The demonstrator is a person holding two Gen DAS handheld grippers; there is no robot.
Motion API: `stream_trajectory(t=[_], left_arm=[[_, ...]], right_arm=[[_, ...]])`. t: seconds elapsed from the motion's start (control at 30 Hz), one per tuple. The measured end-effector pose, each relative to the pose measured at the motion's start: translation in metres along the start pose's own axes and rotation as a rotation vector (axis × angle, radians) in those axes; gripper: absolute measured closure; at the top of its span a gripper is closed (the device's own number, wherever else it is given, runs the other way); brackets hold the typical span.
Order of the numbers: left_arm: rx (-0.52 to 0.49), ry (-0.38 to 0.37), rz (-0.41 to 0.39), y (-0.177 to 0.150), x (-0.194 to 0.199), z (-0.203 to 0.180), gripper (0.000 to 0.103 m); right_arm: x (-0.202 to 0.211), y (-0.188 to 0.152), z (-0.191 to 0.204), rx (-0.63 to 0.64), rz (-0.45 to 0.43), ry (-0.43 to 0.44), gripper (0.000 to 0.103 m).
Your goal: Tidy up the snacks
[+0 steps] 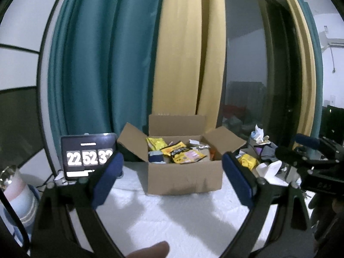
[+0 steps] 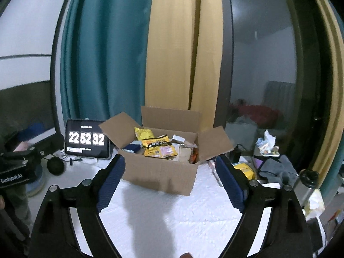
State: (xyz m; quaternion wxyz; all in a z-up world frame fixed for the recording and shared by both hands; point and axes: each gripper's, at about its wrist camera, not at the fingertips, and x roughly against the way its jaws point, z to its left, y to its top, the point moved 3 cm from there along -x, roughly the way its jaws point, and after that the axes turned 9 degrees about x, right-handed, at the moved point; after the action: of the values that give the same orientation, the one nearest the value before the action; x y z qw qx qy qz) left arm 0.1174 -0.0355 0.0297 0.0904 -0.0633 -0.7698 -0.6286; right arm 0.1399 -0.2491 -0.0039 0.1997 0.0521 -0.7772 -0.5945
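Observation:
An open cardboard box [image 1: 185,177] stands on the white table, flaps spread; it also shows in the right wrist view [image 2: 159,175]. It holds several snack packets, among them a yellow-and-black packet [image 1: 182,153] [image 2: 160,148] and a yellow bag [image 1: 155,143] [image 2: 144,133]. My left gripper [image 1: 172,167] is open and empty, in front of the box. My right gripper [image 2: 169,172] is open and empty, also short of the box. The right gripper's body shows at the right edge of the left wrist view [image 1: 311,157].
A tablet clock [image 1: 88,158] [image 2: 87,139] stands left of the box. A yellow packet [image 1: 248,161] [image 2: 244,169], white paper, grey cloth [image 2: 277,167] and a bottle [image 2: 307,182] clutter the right side. A striped cup [image 1: 19,202] sits at far left. Curtains hang behind.

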Motion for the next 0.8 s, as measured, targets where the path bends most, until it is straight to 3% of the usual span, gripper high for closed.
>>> stream_trajectory(t=[0.37,0.8], left_arm=[[-0.068,-0.014,-0.088,0.011,0.058,-0.021,0.009],[-0.058,-0.033,-0.109,0.018,0.067,-0.024,0.009]], right_arm=[[0.068,0.007,-0.009,0.007,-0.091,-0.068,0.012],[0.081,0.010,-0.016,-0.002,-0.112,-0.092,0.011]])
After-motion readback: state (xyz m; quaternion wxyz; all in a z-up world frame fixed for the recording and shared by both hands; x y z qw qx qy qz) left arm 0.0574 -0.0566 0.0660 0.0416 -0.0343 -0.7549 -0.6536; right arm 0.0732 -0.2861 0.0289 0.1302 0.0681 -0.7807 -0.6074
